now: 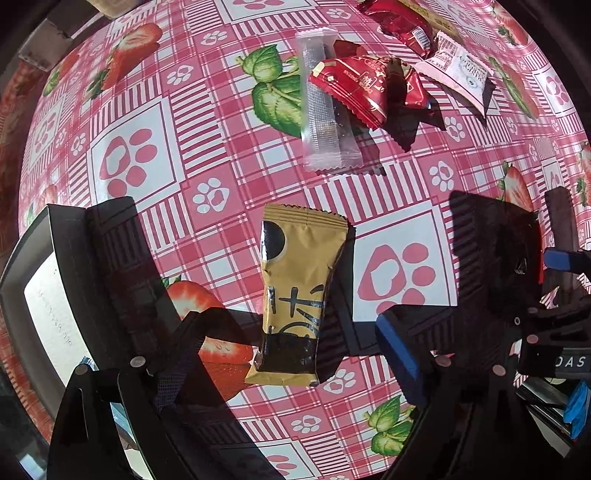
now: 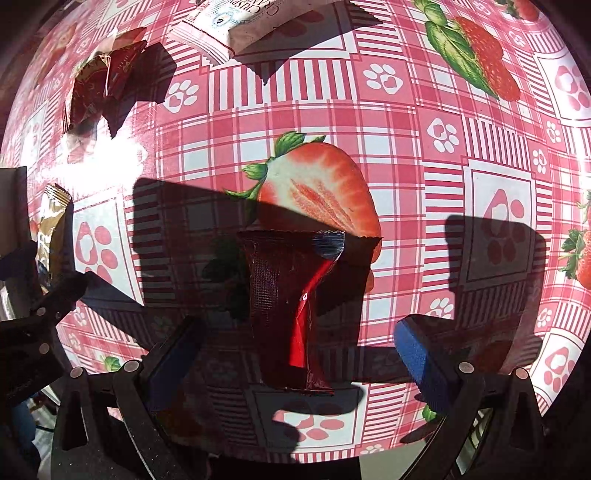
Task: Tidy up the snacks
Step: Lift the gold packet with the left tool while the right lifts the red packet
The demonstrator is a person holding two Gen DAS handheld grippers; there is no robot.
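A gold and black snack packet (image 1: 295, 291) lies on the strawberry-print tablecloth (image 1: 207, 122) between the fingers of my left gripper (image 1: 291, 347), which is open around it. A dark red snack packet (image 2: 291, 306) lies between the fingers of my right gripper (image 2: 295, 358), also open. Farther off lie a clear packet (image 1: 325, 107), a red packet (image 1: 365, 83), another dark red packet (image 1: 399, 18) and a white packet (image 1: 458, 70). The right wrist view also shows the white packet (image 2: 236, 26), red packets (image 2: 107, 81) and the gold packet (image 2: 51, 229).
An open black box with a white inside (image 1: 48, 295) stands at the left of my left gripper. The right gripper shows at the right edge of the left wrist view (image 1: 554, 295). A cardboard piece (image 1: 40, 48) lies at the table's far left edge.
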